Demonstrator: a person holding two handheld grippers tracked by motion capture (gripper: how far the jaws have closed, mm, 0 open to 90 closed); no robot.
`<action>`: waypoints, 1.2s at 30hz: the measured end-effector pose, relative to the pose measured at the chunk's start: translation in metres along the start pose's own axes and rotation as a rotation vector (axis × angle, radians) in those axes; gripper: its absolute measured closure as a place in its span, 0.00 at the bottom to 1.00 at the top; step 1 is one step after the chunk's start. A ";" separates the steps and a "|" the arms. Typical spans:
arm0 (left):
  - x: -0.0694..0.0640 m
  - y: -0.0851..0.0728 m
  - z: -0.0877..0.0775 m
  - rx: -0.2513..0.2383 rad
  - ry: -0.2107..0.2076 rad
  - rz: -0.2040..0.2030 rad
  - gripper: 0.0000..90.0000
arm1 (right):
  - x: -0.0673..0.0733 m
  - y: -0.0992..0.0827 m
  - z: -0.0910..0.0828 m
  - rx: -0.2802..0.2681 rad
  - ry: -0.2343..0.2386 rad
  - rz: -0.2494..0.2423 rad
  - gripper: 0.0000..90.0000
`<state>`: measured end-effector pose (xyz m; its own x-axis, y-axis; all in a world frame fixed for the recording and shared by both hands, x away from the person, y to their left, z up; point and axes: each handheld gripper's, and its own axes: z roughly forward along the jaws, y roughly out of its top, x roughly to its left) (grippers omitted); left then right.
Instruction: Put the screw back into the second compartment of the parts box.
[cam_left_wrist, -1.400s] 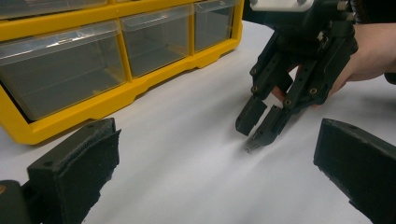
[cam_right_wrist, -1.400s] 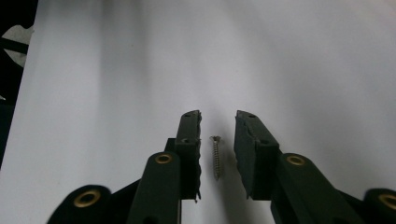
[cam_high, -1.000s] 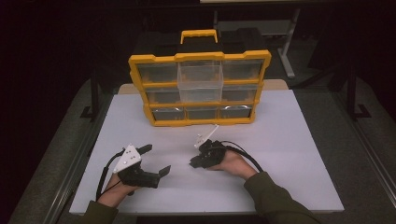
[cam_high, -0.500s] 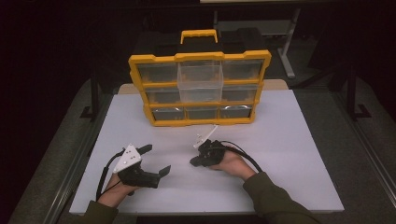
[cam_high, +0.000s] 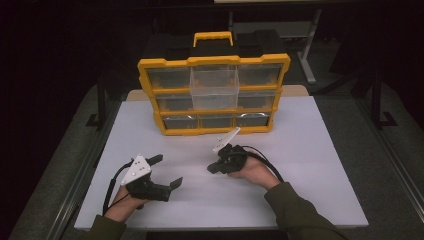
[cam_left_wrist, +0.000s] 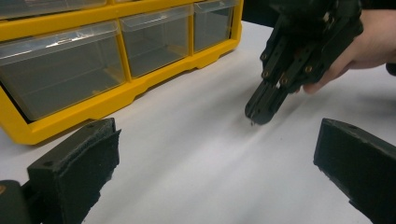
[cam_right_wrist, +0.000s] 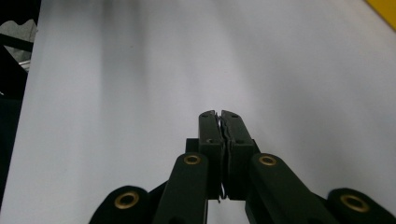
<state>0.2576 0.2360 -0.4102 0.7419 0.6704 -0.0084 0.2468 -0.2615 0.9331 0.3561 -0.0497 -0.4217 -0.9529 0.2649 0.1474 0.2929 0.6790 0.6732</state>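
Observation:
A yellow drawer cabinet (cam_high: 214, 61) with clear drawers and a black handle stands at the back of the white table (cam_high: 320, 165). Its top middle drawer (cam_high: 215, 86) sticks out toward me. My right gripper (cam_high: 213, 168) rests low over the table in front of the cabinet, tips pointing left, jaws shut. In the right gripper view (cam_right_wrist: 220, 115) the pads press together with a thin grey sliver in the seam; I cannot tell what it is. My left gripper (cam_high: 166, 171) sits at the front left, open and with nothing in it. Its wide-apart jaws (cam_left_wrist: 215, 158) frame the right gripper (cam_left_wrist: 259, 111) and the cabinet's bottom row (cam_left_wrist: 112, 95).
Dark floor and metal stand legs (cam_high: 307, 55) surround the table. A black case (cam_high: 260, 42) sits behind the cabinet. The table's left edge (cam_right_wrist: 28, 93) lies ahead of the right gripper.

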 end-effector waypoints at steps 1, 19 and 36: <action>0.000 0.000 0.000 -0.001 0.000 -0.002 0.00 | -0.001 0.000 -0.003 -0.006 0.000 -0.005 0.97; 0.000 0.000 0.000 -0.003 0.000 -0.004 0.00 | -0.006 0.000 -0.037 -0.018 -0.005 0.025 0.97; 0.000 0.001 -0.001 -0.006 0.001 0.003 0.00 | -0.010 0.001 -0.060 -0.052 -0.035 0.050 0.97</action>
<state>0.2570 0.2361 -0.4087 0.7420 0.6704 -0.0054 0.2408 -0.2591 0.9354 0.3616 -0.0926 -0.3791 -0.9335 0.3224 0.1572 0.3352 0.6280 0.7023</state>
